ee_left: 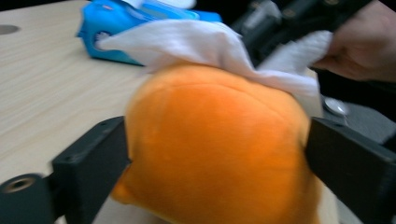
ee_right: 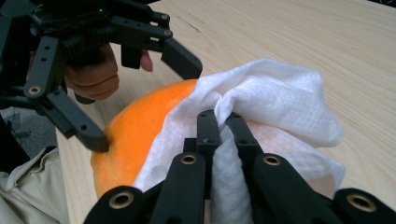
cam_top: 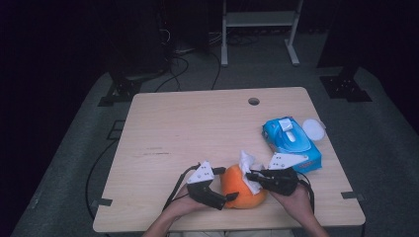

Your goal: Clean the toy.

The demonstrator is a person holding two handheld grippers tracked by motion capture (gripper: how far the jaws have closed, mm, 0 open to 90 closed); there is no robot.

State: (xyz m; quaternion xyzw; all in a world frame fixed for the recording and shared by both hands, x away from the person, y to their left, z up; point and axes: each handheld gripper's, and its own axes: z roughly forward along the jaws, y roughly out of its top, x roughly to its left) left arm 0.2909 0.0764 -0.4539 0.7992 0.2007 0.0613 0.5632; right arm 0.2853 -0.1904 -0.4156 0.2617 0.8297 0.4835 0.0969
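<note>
Dark room all around, with a pale wooden counter (cam_top: 197,128) lit in the middle and everything bunched near its front edge, a bit right of centre. That's where the orange plush toy (cam_top: 240,187) sits, a round squashy thing that looks light and soft, so it'll dent rather than slip.

The left tool (cam_top: 223,183) has its jaws spread as wide as they go, one on each flank of the toy (ee_left: 215,149), and they seem to be pressing into the fuzz, so I'd call that a grip across the widest part (a sensible place to hold it, since the pile gives some bite).

The right tool (cam_top: 251,175) is clamped tight on a white wipe (ee_right: 275,107), pinching a bunched fold of it. The wipe looks thin and limp, draping over the top of the toy (ee_right: 135,135) on its far-right side.

As for direction, the toy is more of a blob than anything with a nose. Its long axis seems to run roughly left to right along the front edge, but I can't tell which end is the front.

A blue wipes pack (cam_top: 291,140) lies near the right edge, well apart.
</note>
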